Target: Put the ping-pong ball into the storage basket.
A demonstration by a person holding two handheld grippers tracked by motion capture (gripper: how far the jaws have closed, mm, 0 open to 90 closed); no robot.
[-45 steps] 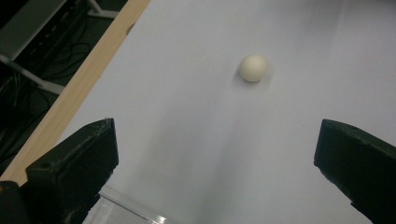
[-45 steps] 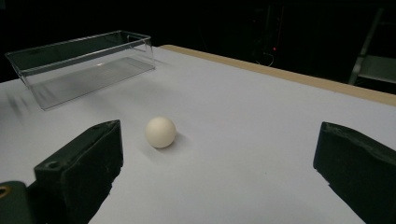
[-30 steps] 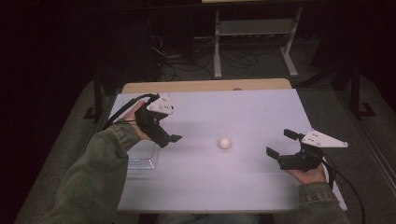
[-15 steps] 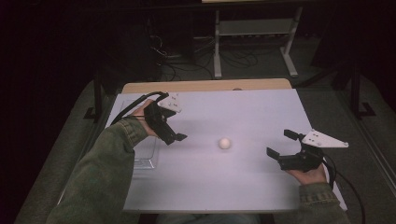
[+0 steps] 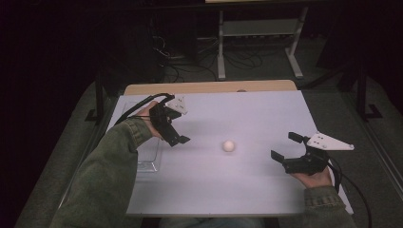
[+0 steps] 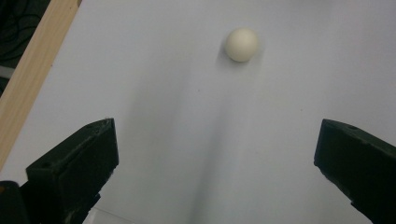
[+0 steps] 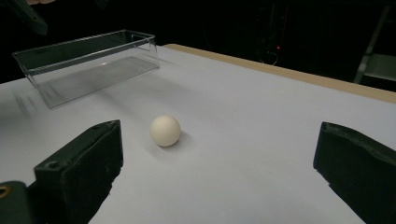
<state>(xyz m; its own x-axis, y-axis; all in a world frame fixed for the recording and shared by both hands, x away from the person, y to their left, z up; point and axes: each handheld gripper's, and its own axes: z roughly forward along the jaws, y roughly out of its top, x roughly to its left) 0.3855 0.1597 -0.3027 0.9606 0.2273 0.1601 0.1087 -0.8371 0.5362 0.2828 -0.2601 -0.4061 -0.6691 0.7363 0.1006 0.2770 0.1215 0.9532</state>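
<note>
Ball (image 5: 229, 146) lies loose at mid-counter (image 5: 247, 190), with the clear bin (image 5: 147, 156) at the left edge, then the left tool (image 5: 177, 138), jaws wide and aimed at it, then the right tool (image 5: 280, 147), jaws wide and empty. Recommended: bring the left tool low, straddle the ball squarely, and close gently so it cannot roll off.

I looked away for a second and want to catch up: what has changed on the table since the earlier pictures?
The left tongs swung their jaws down and toward the white ball, turning the grey plate away toward the table's far side. Nothing was grasped or released. The ball, the right tongs and the clear box stayed put, and both tongs remain open.
</note>
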